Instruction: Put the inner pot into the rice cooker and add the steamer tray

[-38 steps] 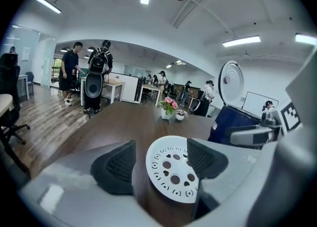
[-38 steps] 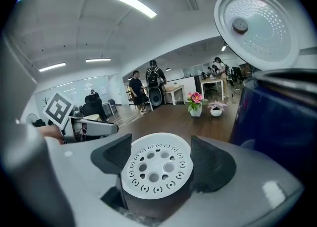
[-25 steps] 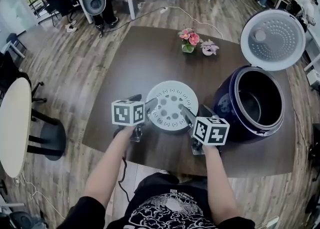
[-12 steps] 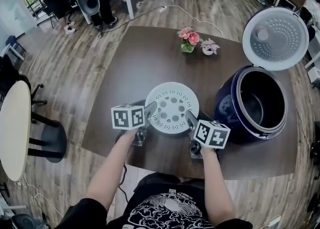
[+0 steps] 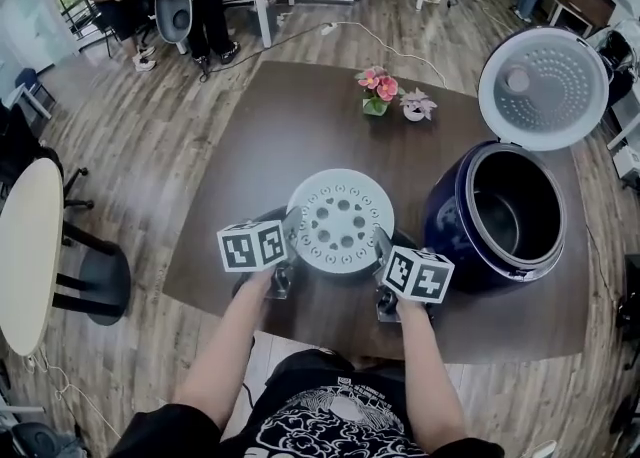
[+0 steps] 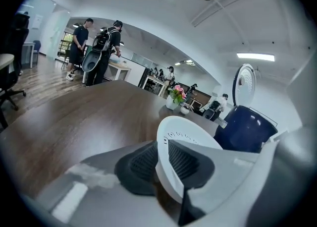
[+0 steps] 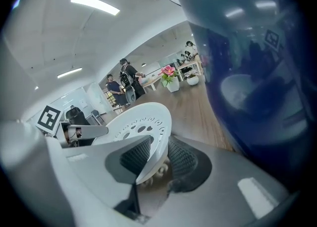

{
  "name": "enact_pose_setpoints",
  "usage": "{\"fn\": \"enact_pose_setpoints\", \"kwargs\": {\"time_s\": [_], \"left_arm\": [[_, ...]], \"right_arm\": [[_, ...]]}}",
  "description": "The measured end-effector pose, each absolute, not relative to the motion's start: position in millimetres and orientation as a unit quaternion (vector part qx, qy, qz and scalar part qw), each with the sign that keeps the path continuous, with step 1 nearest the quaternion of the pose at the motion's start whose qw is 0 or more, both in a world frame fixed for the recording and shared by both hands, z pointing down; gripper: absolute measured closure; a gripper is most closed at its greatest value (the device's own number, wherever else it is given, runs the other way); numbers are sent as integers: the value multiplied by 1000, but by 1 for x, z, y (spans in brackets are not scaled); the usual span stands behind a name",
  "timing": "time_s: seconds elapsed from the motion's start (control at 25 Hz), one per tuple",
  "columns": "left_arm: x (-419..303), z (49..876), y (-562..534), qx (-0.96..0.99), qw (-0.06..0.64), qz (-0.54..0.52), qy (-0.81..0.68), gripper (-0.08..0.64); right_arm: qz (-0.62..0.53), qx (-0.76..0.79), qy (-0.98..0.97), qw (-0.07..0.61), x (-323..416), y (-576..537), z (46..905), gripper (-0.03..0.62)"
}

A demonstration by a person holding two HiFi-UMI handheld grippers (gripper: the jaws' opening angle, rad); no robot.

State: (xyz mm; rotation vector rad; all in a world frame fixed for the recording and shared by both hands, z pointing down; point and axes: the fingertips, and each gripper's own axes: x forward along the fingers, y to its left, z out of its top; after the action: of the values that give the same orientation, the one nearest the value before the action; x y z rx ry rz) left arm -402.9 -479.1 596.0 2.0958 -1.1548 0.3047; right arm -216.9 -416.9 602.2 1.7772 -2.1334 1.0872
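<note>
The white steamer tray, round and full of holes, lies on the dark table in front of me. My left gripper is at its left rim and my right gripper at its right rim. Both sets of jaws have just been closing. In the left gripper view the tray's rim sits clamped between the left gripper's black pads. The right gripper holds the opposite rim the same way. The dark blue rice cooker stands to the right, its lid up and the inner pot inside.
Two small flower pots stand at the table's far side. The cooker looms close beside the right gripper. The table's near edge runs just under my hands. A pale round table and people with chairs are off to the left.
Both grippers' jaws have narrowed from wide apart onto the tray's rim. The right gripper has sunk a little. The tray and the cooker have stayed in place.
</note>
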Motion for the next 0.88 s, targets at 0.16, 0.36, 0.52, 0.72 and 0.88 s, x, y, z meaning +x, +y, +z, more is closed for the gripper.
{"fn": "enact_pose_setpoints", "kwargs": {"time_s": [0.16, 0.36, 0.52, 0.72, 0.88], "left_arm": [[-410, 573, -473, 810, 354, 85, -460, 492], [-424, 550, -462, 804, 340, 70, -483, 494], [-437, 533, -455, 795, 336, 53, -503, 495], [-448, 511, -446, 789, 326, 36, -519, 495], [-454, 492, -443, 790, 311, 24, -528, 495]], "right_arm": [[342, 588, -728, 83, -222, -416, 578, 483], [305, 577, -753, 84, -232, -416, 546, 486], [286, 567, -769, 79, -242, -417, 523, 494], [268, 553, -786, 67, -249, -419, 498, 502], [257, 543, -798, 52, -255, -421, 478, 506]]}}
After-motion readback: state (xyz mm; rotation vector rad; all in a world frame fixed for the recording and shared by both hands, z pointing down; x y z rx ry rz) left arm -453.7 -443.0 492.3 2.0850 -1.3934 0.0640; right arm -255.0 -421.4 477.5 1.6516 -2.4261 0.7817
